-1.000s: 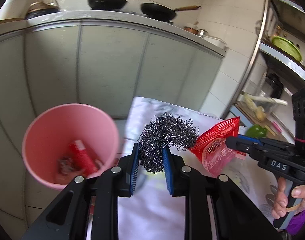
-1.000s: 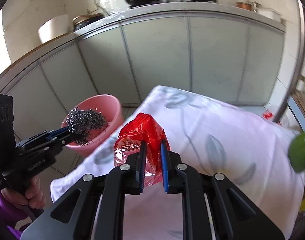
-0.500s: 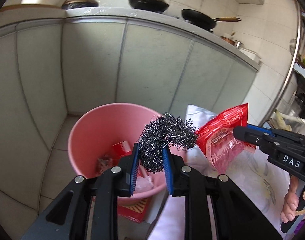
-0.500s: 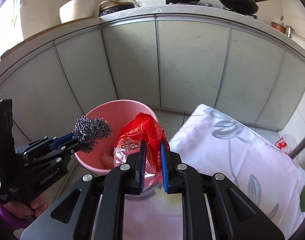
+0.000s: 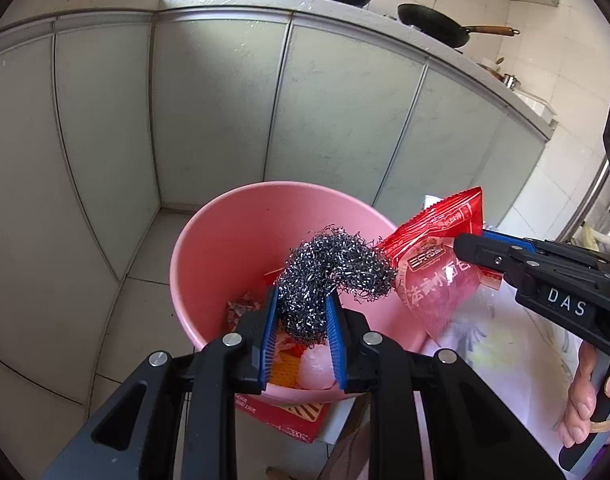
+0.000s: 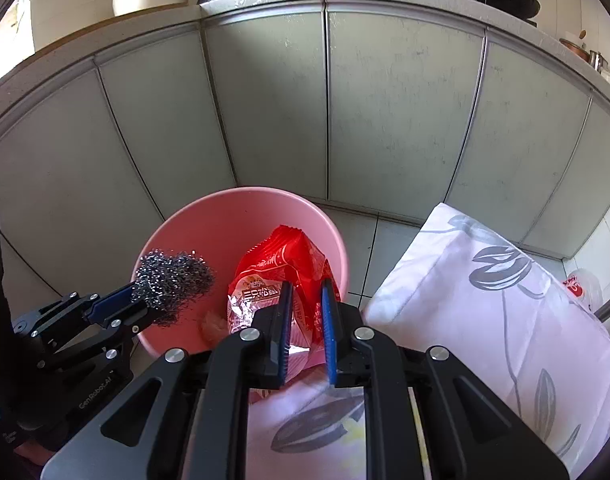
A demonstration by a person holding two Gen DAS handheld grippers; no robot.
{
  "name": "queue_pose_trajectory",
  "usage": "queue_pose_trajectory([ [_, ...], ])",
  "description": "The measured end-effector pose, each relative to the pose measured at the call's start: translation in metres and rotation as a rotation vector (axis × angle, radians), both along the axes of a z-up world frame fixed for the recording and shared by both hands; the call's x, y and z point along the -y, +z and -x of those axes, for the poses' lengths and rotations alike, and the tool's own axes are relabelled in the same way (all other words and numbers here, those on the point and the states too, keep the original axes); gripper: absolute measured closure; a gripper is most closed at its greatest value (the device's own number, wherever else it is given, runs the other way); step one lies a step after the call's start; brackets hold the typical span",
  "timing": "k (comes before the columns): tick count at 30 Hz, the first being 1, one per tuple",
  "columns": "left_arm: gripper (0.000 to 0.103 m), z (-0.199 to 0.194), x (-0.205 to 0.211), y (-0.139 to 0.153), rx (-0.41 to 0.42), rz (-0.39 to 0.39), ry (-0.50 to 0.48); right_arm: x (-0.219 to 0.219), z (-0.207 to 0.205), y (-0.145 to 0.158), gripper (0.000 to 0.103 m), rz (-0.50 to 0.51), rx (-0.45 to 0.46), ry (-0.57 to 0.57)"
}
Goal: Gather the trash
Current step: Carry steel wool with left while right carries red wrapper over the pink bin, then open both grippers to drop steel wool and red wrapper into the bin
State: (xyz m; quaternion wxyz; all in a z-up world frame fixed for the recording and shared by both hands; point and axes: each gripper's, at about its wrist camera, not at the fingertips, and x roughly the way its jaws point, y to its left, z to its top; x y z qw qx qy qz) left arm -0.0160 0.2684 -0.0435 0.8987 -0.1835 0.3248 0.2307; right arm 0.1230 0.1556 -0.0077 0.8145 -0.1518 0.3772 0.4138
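Observation:
My left gripper [image 5: 301,306] is shut on a steel wool scrubber [image 5: 333,270] and holds it over the open pink bin [image 5: 209,248]. My right gripper [image 6: 307,294] is shut on a red snack wrapper [image 6: 281,268] and holds it over the bin's near rim [image 6: 241,194]. In the right wrist view the left gripper [image 6: 139,306] with the scrubber [image 6: 171,280] sits at the bin's left rim. In the left wrist view the right gripper [image 5: 471,250] holds the wrapper [image 5: 437,268] at the bin's right rim. Wrappers and other trash [image 5: 301,364] lie inside the bin.
Grey-green cabinet doors [image 6: 329,120] stand behind the bin, with pans [image 5: 437,26] on the counter above. A table with a white floral cloth [image 6: 505,312] is right of the bin. A red box [image 5: 301,416] lies under the bin's near side.
Both grippers have moved left from over the table to above the pink bin, still holding the scrubber and the wrapper. The bin now fills the middle of both views.

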Motion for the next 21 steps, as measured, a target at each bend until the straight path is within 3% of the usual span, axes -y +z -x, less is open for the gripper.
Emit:
queue_pose_trajectory([
  [14, 0.079, -0.011, -0.011, -0.022, -0.066, 0.020, 0.029, -0.024, -0.005, -0.018, 0.088, 0.031, -0.036, -0.001],
  [21, 0.076, -0.017, -0.014, -0.022, -0.076, 0.016, 0.041, -0.025, -0.006, -0.019, 0.083, 0.026, -0.053, -0.003],
])
